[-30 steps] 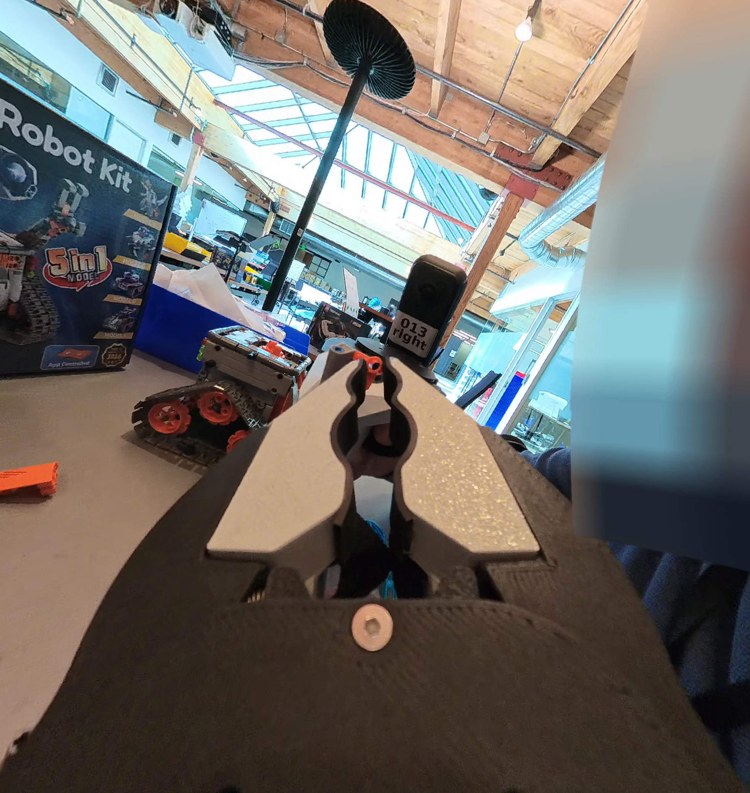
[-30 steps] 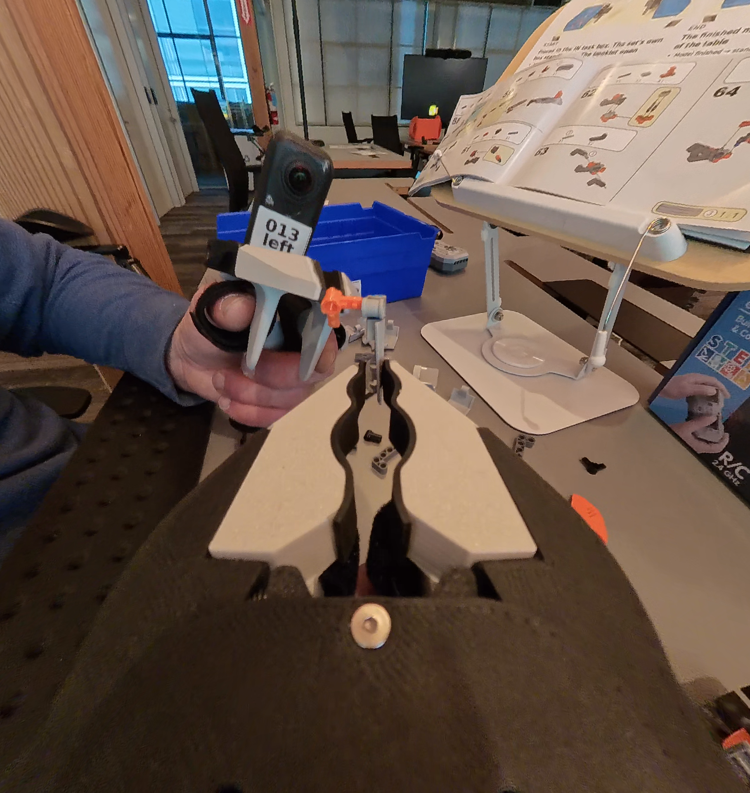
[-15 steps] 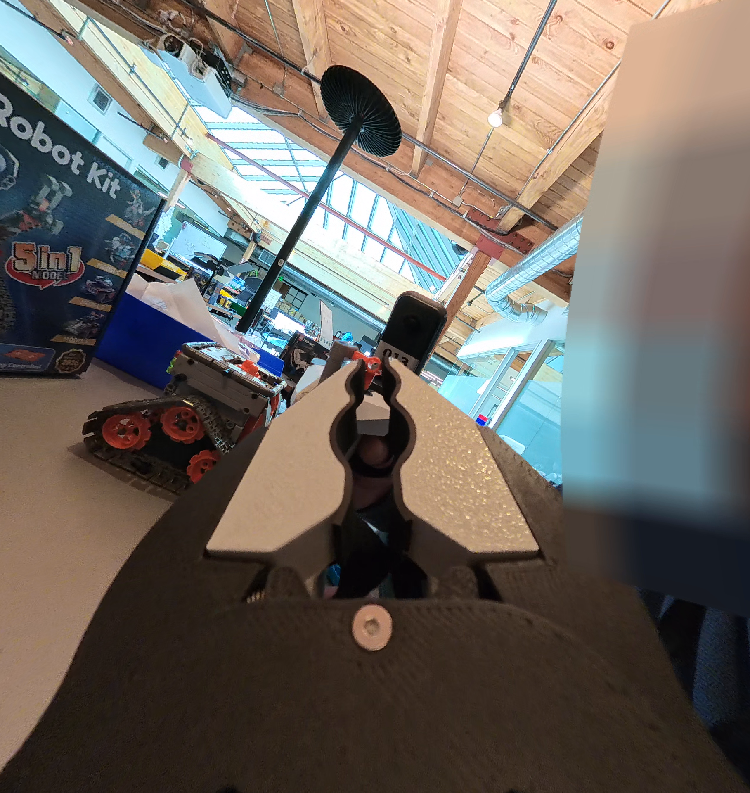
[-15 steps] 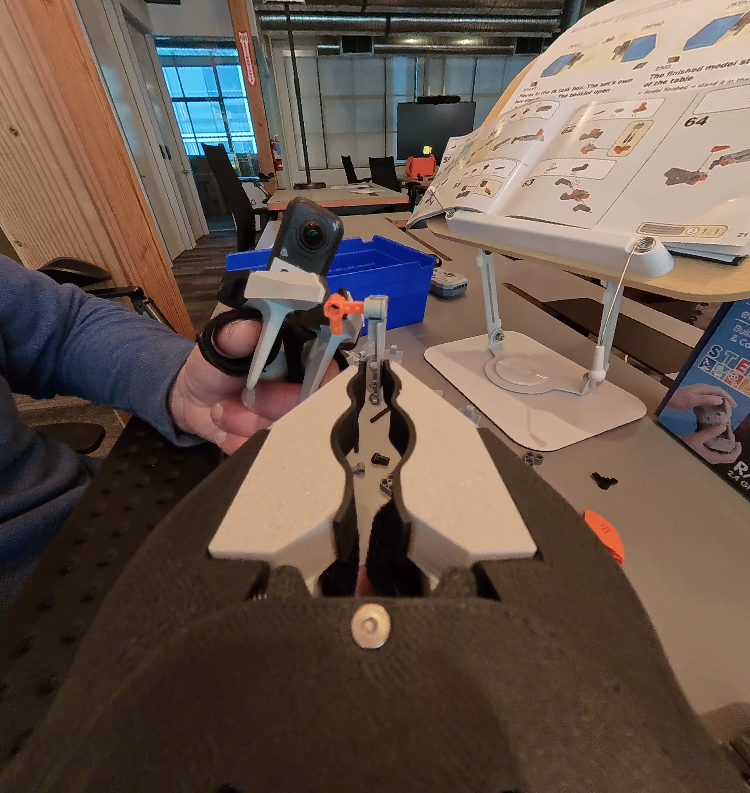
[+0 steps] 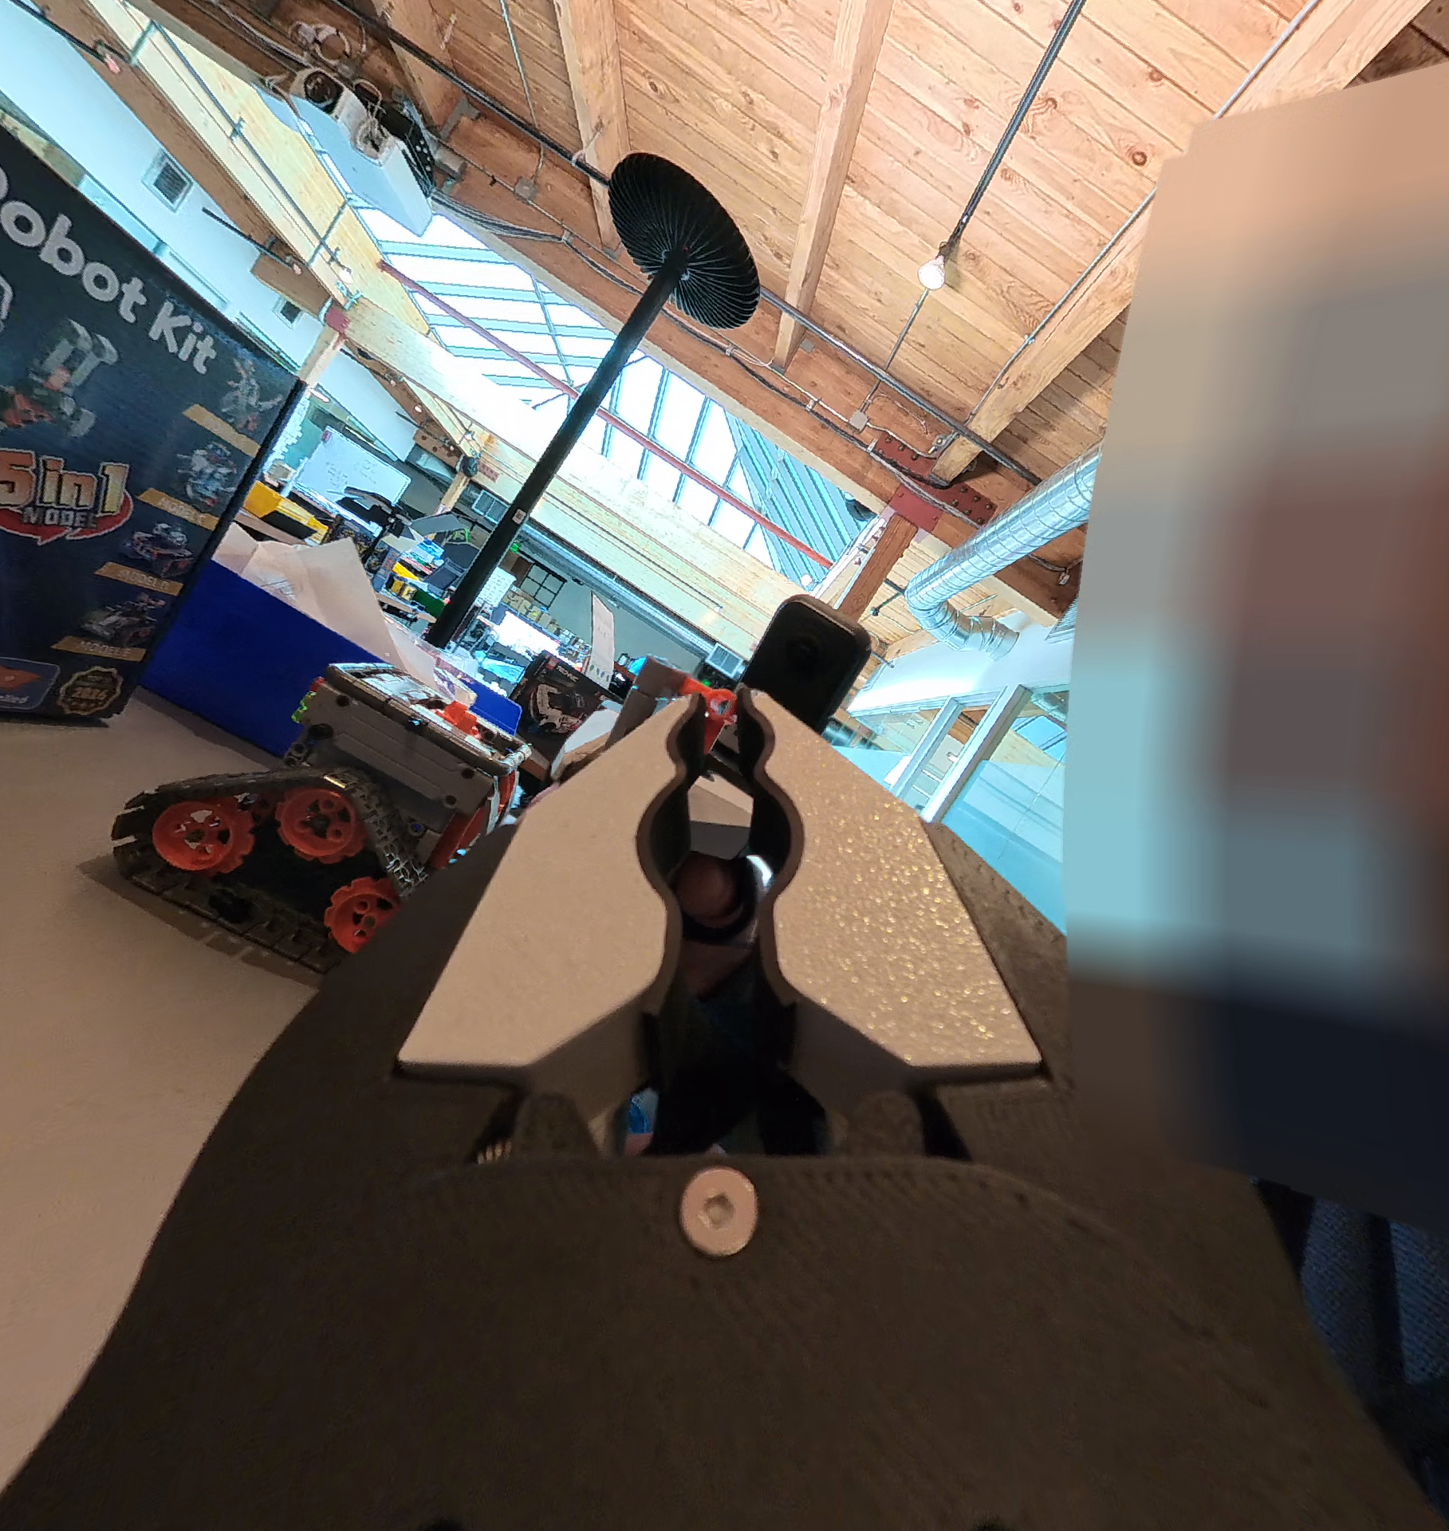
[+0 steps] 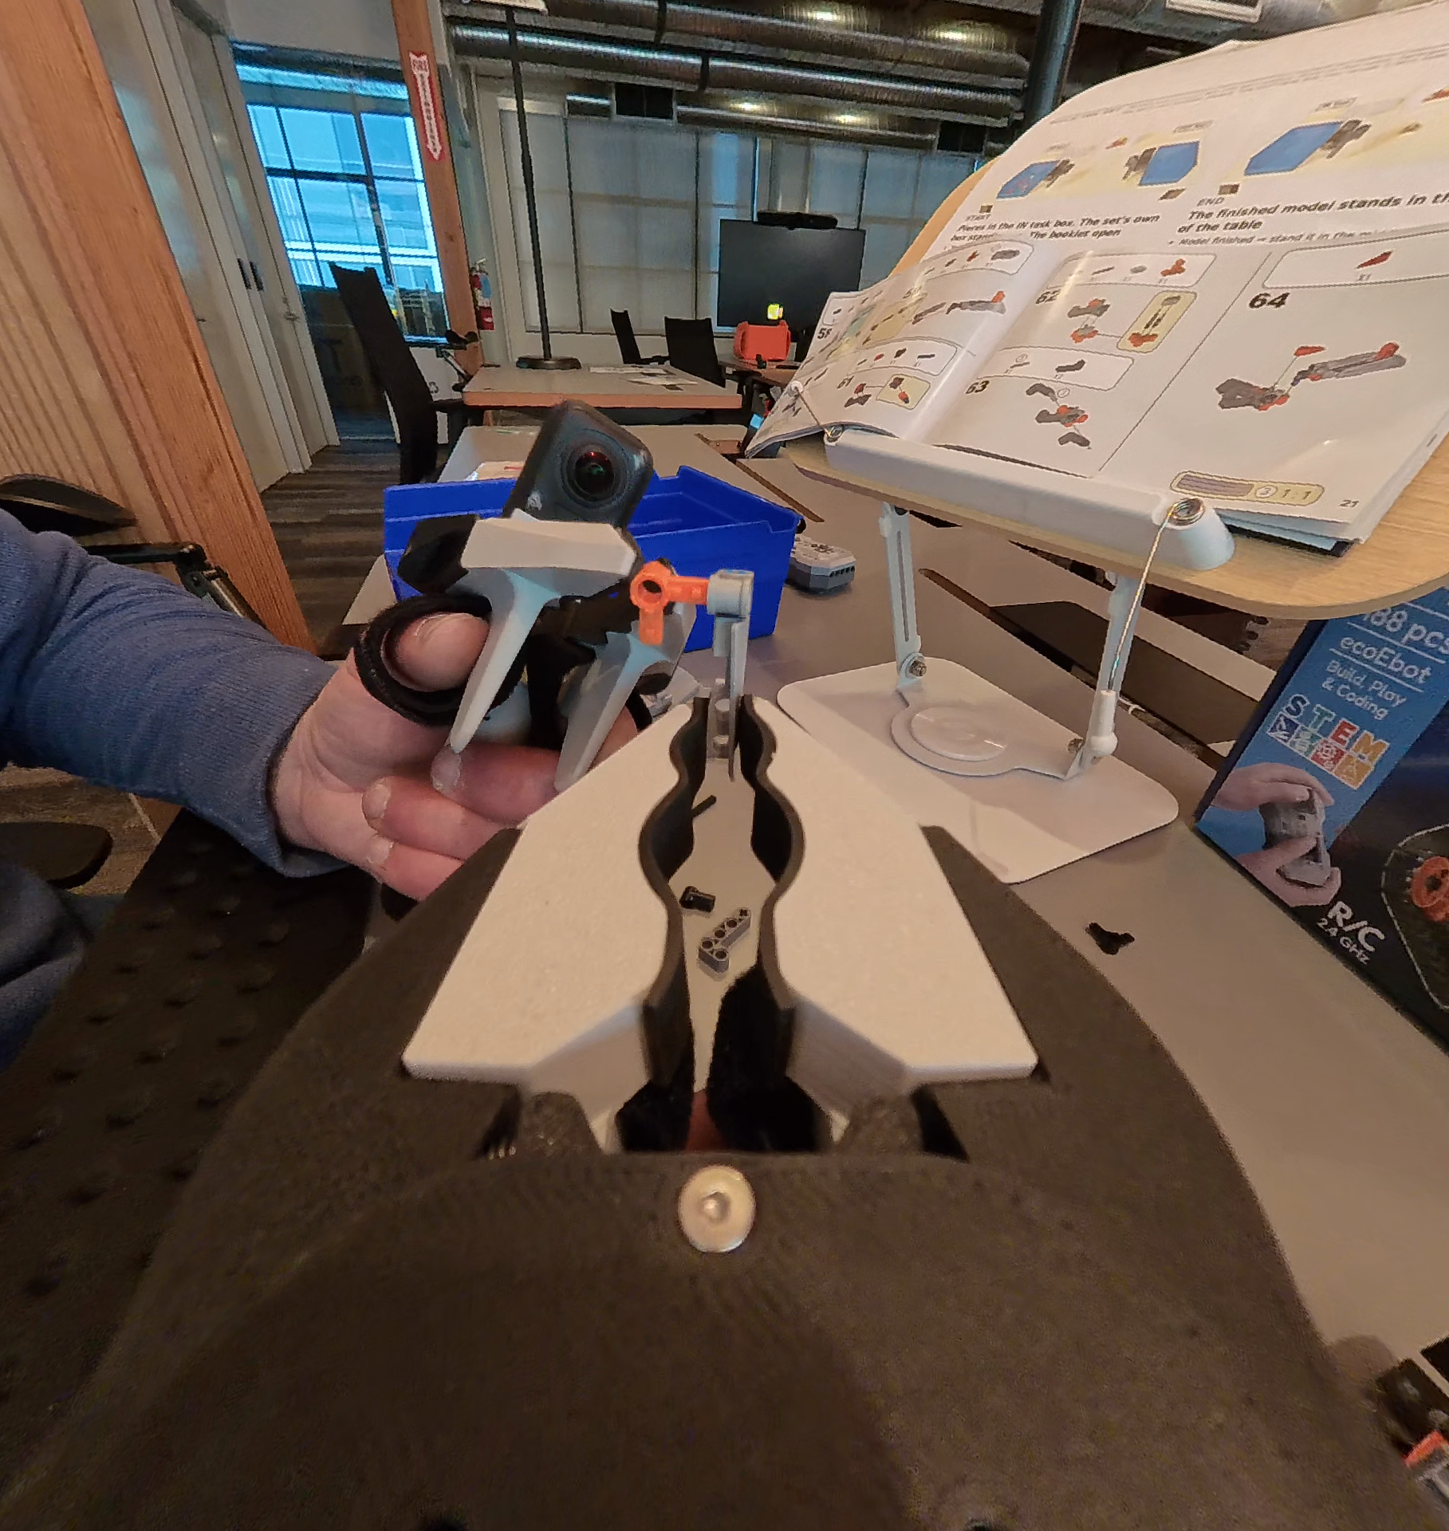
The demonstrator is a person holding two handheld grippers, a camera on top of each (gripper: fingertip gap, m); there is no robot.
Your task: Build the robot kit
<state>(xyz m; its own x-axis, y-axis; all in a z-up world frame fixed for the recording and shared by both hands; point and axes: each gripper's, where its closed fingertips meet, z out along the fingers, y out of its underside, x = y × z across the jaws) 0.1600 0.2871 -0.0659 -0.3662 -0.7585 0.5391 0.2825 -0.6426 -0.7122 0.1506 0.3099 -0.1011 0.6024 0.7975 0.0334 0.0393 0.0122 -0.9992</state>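
Observation:
In the right wrist view my right gripper [image 6: 725, 725] is shut on the lower end of a thin grey rod piece [image 6: 733, 638] that stands upright above the table. Its top joins a small orange connector [image 6: 653, 598]. My left gripper [image 6: 621, 617], held in a hand [image 6: 373, 787], faces this view and is shut on the orange connector. In the left wrist view my left gripper [image 5: 717, 714] has the orange connector [image 5: 719, 704] pinched at its tips, with the right gripper's camera [image 5: 808, 663] just behind.
A tracked toy vehicle [image 5: 306, 828], a dark kit box [image 5: 83, 497] and a blue bin [image 5: 240, 654] stand on the grey table. An open booklet on a white stand [image 6: 994, 746], a blue bin [image 6: 704, 530], a blue box [image 6: 1367, 746] and loose small parts [image 6: 725, 936] lie ahead. Less than 4 cm separates the two grippers' tips. The tracked toy vehicle [image 5: 306, 828] sits 20 centimetres or so from the ends of my right fingers.
Both grippers keep their grip on the joined pieces. The left gripper has tilted, so its view now points more toward the ceiling. The right view has shifted slightly.

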